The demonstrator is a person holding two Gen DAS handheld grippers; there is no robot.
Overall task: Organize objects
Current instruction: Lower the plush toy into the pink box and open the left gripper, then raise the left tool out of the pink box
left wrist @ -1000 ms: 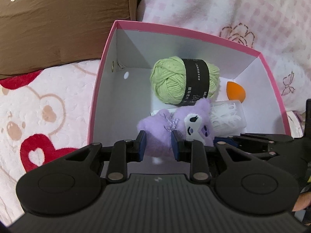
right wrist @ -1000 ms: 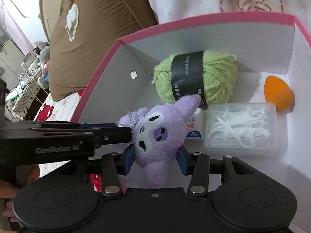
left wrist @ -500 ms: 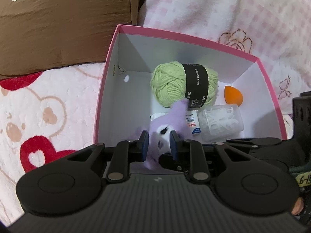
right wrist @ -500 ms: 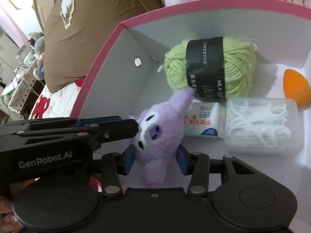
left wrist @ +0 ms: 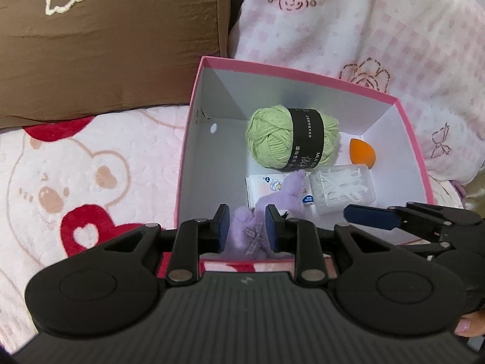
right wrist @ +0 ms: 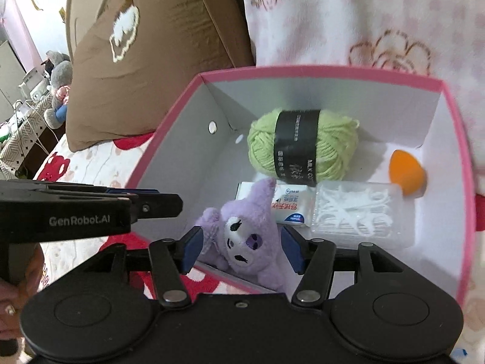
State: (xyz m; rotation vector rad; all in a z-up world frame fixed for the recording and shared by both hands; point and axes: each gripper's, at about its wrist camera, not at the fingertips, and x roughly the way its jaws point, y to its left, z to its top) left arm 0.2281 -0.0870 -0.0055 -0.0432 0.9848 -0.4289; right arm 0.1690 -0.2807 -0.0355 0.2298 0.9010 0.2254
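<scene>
Item, placing step: purple plush [right wrist: 242, 236] at the near-left of the pink box [right wrist: 303, 71], pinched by my left claw [left wrist: 247, 227]; my right claw [right wrist: 241, 250] has just been opening, pads clear of its head. Next: left releases, both withdraw. Hidden: plush's lower body, behind the claws.

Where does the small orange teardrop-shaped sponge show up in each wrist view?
Left wrist: orange teardrop-shaped sponge sits right of centre, in the box's far right corner.
Right wrist: sponge lies at far right, mid-height.
Shared landmark: the green yarn ball, just left of it.
</scene>
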